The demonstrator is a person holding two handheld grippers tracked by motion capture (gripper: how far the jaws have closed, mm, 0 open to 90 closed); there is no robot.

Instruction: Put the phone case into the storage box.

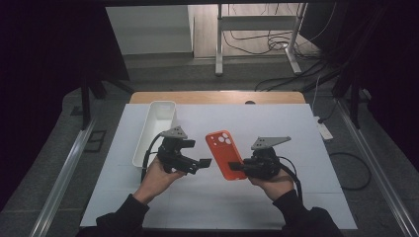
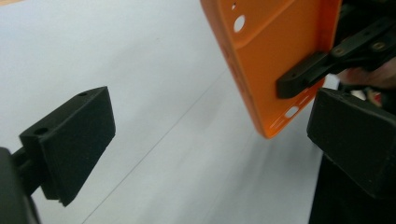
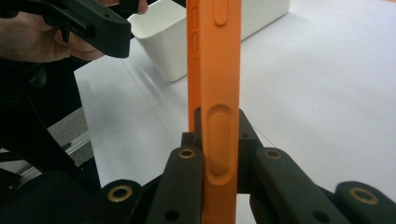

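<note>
Black forearm sleeves are entering at the bottom edge of the high view, each hand carrying one gripper above the white table cover (image 1: 296,207).

Left to right: a white tray (image 1: 154,129) is lying lengthwise near the cover's left edge, and nothing can be seen inside it. Just to its right, the left gripper (image 1: 203,162) is hovering with its jaws standing wide apart and nothing between them; in the left gripper view, the pads are flanking open air while the lower corner of the orange phone case (image 2: 275,56) is sitting beside the right-hand pad without touching it. At centre, the orange phone case (image 1: 226,154) is being held clear of the table, camera cut-outs facing up in the high view. At right, the right gripper (image 1: 237,167) is clamping the case's lower end; in the right gripper view, the jaws are pressing both faces of the case (image 3: 217,116), which is rising edge-on from between them.

Step in hand, as judged: a one-sided hold, with the right gripper carrying the case alone and the left gripper standing off, released.

Next move, as judged: either the left gripper is to re-grip a free edge of the case, or the right is to carry it toward the tray. Both call for a firm clamp and clearance between the two grippers.
</note>
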